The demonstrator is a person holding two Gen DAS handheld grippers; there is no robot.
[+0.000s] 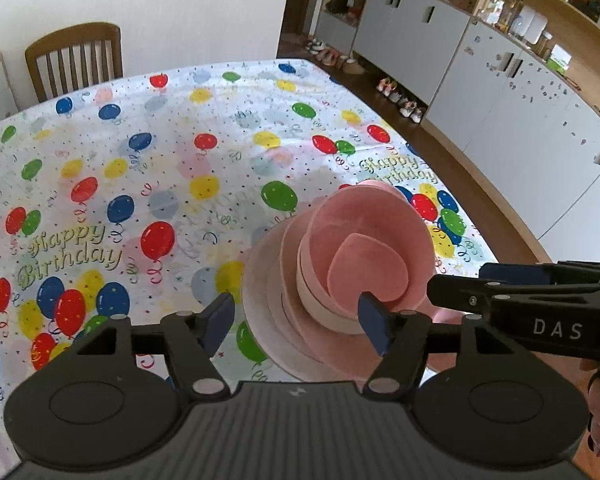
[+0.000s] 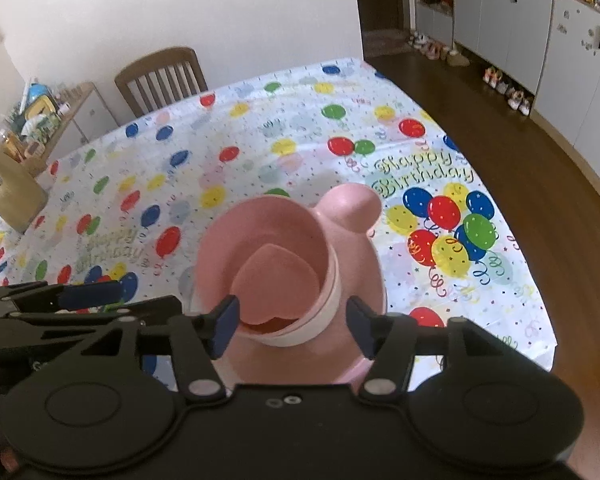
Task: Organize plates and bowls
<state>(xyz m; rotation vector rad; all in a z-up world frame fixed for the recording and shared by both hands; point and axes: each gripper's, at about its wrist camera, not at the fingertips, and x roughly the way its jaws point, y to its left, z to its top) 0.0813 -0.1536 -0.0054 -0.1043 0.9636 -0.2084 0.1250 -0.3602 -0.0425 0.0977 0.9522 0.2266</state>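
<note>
A stack of pink plates [image 1: 266, 284] lies near the right edge of the table, with nested pink bowls [image 1: 364, 248] on top. My left gripper [image 1: 297, 320] hovers above the stack's near side, open, its pads touching nothing. The right gripper's dark fingers [image 1: 512, 274] reach in from the right. In the right wrist view the bowls [image 2: 268, 248] sit on a pink plate [image 2: 364, 264] with a rounded ear at its far rim. My right gripper [image 2: 293, 326] stands open over the bowls' near rim, its pads apart from them. The left gripper's arm [image 2: 60, 300] shows at the left.
A balloon "Happy Birthday" tablecloth [image 1: 140, 184] covers the table. A wooden chair [image 1: 76, 56] stands at the far side. The table's right edge drops to wooden floor [image 2: 560, 208], with grey cabinets [image 1: 500, 92] and shoes beyond. A cluttered sideboard [image 2: 48, 116] is at the far left.
</note>
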